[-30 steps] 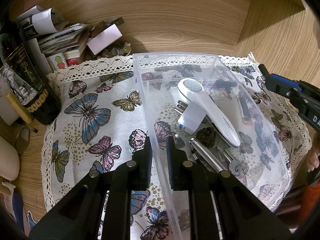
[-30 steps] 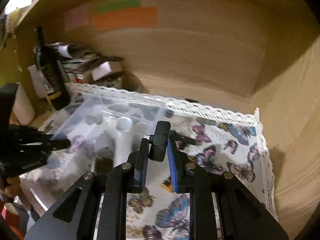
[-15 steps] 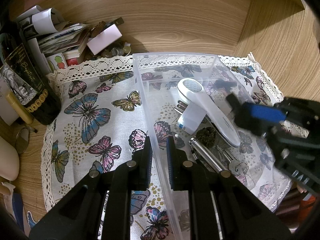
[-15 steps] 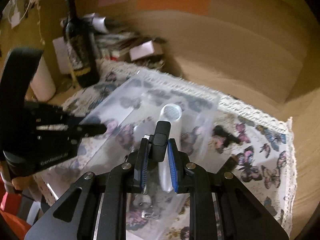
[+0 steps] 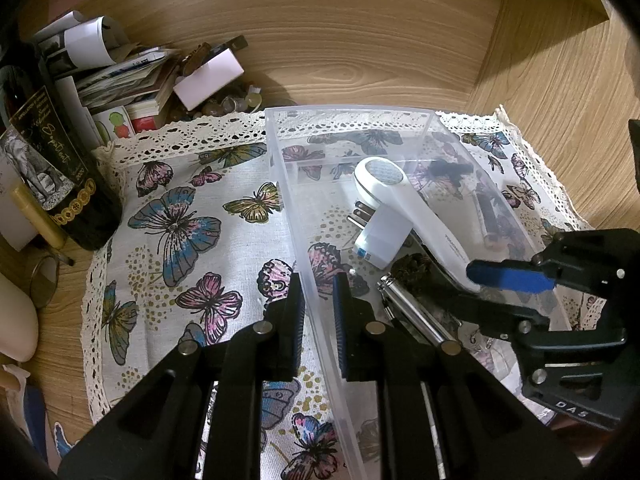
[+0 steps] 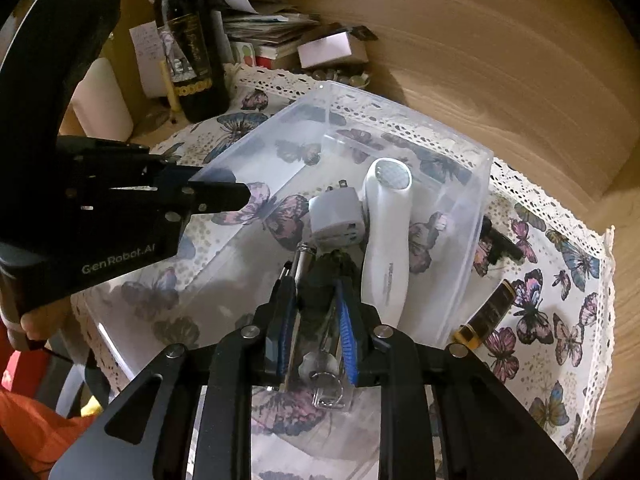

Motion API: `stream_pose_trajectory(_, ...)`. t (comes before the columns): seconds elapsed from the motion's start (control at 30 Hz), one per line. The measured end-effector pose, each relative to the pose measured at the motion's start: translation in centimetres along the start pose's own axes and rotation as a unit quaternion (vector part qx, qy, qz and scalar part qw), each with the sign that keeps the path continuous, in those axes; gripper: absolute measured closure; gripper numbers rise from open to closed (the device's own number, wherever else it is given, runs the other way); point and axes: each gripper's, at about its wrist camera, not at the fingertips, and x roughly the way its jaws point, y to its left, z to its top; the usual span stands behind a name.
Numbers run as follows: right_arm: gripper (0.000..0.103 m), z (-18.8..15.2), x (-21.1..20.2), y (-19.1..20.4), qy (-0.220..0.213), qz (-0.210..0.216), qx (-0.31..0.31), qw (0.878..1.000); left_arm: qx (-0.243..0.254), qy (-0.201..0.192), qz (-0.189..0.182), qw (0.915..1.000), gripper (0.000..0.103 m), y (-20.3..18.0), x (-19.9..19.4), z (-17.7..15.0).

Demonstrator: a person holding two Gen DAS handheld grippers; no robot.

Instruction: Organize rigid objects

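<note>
A clear plastic bin [image 5: 352, 120] [image 6: 476, 208] stands on a butterfly cloth. My left gripper [image 5: 318, 312] is shut on the bin's left wall; it also shows in the right wrist view [image 6: 224, 196]. Inside lie a white handheld device [image 5: 404, 208] [image 6: 386, 240], a white plug adapter [image 5: 382, 236] [image 6: 334, 220], a metal cylinder [image 5: 412, 312] and a dark clump [image 5: 410, 270]. My right gripper [image 6: 316, 312] hangs over the bin's near end, jaws slightly apart, with a dark object [image 6: 316, 312] between its pads; it also shows in the left wrist view [image 5: 480, 284].
A wine bottle [image 5: 52, 160] [image 6: 188, 40] and a pile of papers [image 5: 132, 76] stand at the back left. A gold-capped tube [image 6: 484, 316] and a black item [image 6: 500, 244] lie on the cloth right of the bin. Wooden walls close the back and right.
My right gripper swung left from over the cloth to above the bin's near end and came lower. The left gripper kept hold of the bin wall.
</note>
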Motion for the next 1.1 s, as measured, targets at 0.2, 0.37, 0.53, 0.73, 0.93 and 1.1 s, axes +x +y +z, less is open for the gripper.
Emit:
stream_pose_trajectory(0.2,0.078,0.6,-1.7,-1.2,-0.033,-0.018,0.023,0.999,0.000,0.000,0.000,1.0000,0.090,0.0,0.0,0.0)
stream_pose_trajectory(0.37,0.078,1.1,-4.0,-3.8,-0.068,-0.034,0.066,0.995,0.000,0.000,0.000,1.0000,0.090,0.0,0.0,0.0)
stream_pose_trajectory(0.53,0.078,1.3,-5.3,-6.9,-0.087,-0.059,0.111,0.988,0.000,0.000,0.000,1.0000,0.090,0.0,0.0,0.0)
stream_pose_trajectory(0.73,0.078,0.6,-4.6,-9.9,-0.079,-0.086,0.145,0.982,0.000,0.000,0.000,1.0000,0.090,0.0,0.0,0.0)
stream_pose_trajectory(0.93,0.078,-0.6,-2.0,-11.8,-0.044,-0.096,0.168,0.980,0.001,0.000,0.001,1.0000,0.090,0.0,0.0,0.0)
stream_pose_trajectory(1.1,0.078,-1.5,0.4,-12.6,-0.012,-0.098,0.177,0.979,0.000,-0.001,0.001,1.0000,0.090,0.0,0.0,0.0)
